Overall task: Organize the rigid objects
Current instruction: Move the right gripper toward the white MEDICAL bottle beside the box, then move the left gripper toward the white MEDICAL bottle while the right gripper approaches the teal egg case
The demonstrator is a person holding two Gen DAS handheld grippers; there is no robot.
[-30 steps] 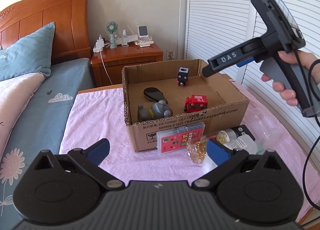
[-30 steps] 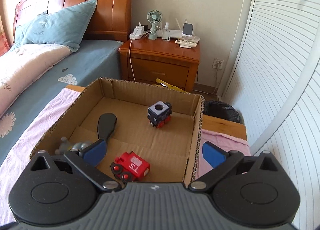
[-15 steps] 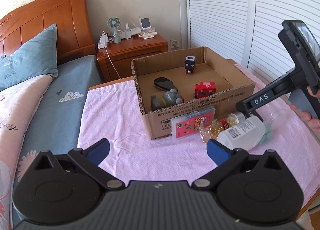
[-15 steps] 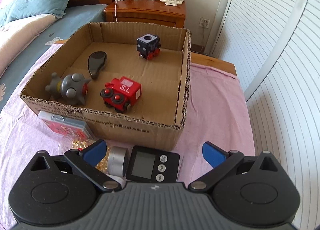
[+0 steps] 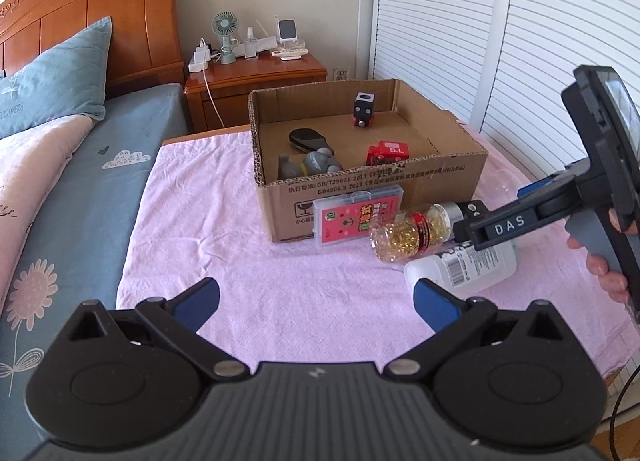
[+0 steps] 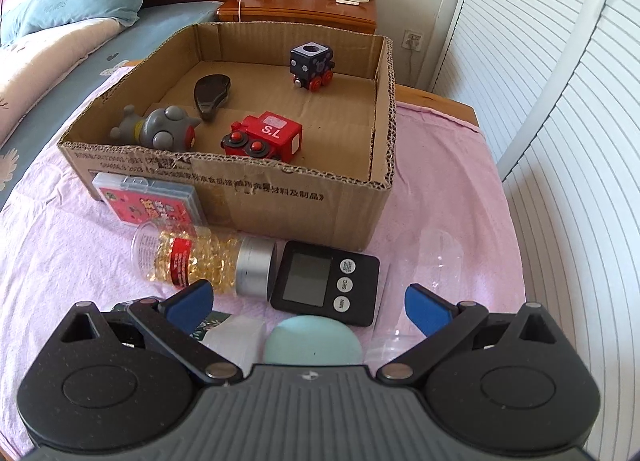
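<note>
An open cardboard box on the pink cloth holds a red toy train, a dark cube train, a grey figure and a black oval piece. In front of it lie a pink card case, a capsule bottle, a black timer and a white bottle with a teal cap. My right gripper is open just above the teal cap. My left gripper is open and empty over bare cloth.
A clear plastic cup lies right of the timer. The bed runs along the left, a wooden nightstand stands behind the box, and white louvred doors are on the right. The table edge shows behind the box.
My right gripper has pulled back from over the box and come down low over the items in front of it. My left gripper has backed away, widening its view.
</note>
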